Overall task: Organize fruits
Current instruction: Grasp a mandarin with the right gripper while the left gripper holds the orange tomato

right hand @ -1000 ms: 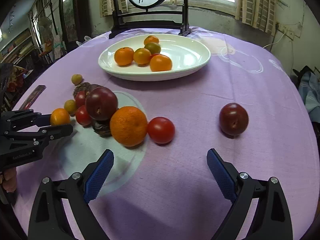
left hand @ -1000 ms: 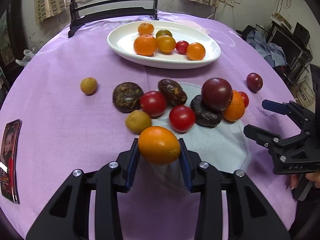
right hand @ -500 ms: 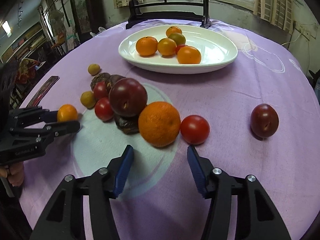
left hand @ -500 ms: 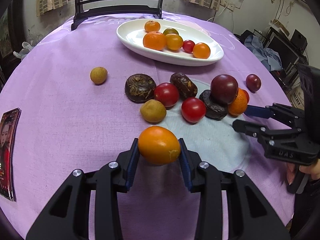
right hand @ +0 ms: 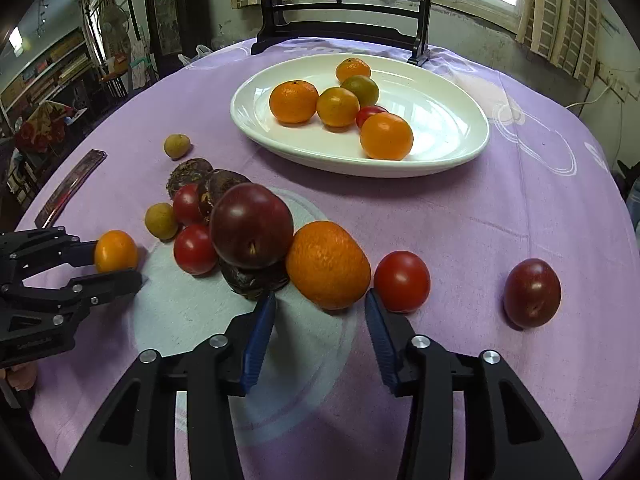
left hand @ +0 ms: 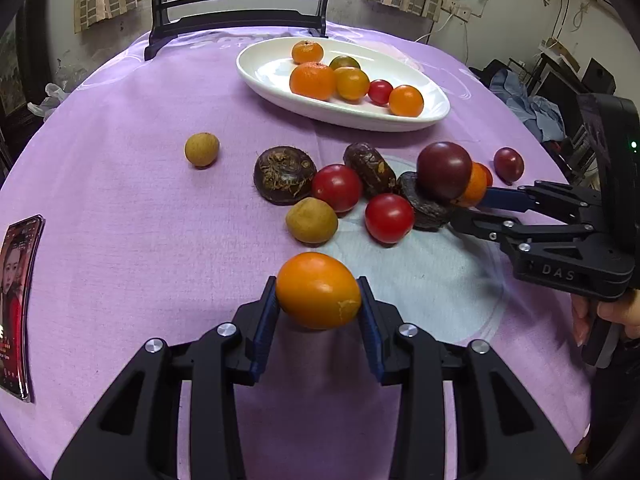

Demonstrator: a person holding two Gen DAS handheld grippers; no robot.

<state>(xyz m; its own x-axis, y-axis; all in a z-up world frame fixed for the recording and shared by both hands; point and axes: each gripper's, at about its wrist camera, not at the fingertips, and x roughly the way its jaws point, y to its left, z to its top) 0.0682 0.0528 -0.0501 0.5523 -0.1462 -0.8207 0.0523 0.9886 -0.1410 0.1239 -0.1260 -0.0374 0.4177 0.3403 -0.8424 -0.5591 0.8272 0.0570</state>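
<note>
My left gripper is shut on a small orange fruit, held just above the purple cloth; it also shows in the right wrist view. My right gripper is open, its fingertips on either side of the near end of a large orange without pressing it. A dark plum rests on a brown fruit beside the orange. The white oval plate at the back holds several oranges and a red tomato.
Red tomatoes, brown water chestnuts, two tan longans and a second plum lie on the cloth. A phone lies at the left edge. A dark wooden stand sits behind the plate.
My right gripper has narrowed and moved forward until its fingers flank the large orange. My left gripper has lifted and drawn back a little with the small orange fruit.
</note>
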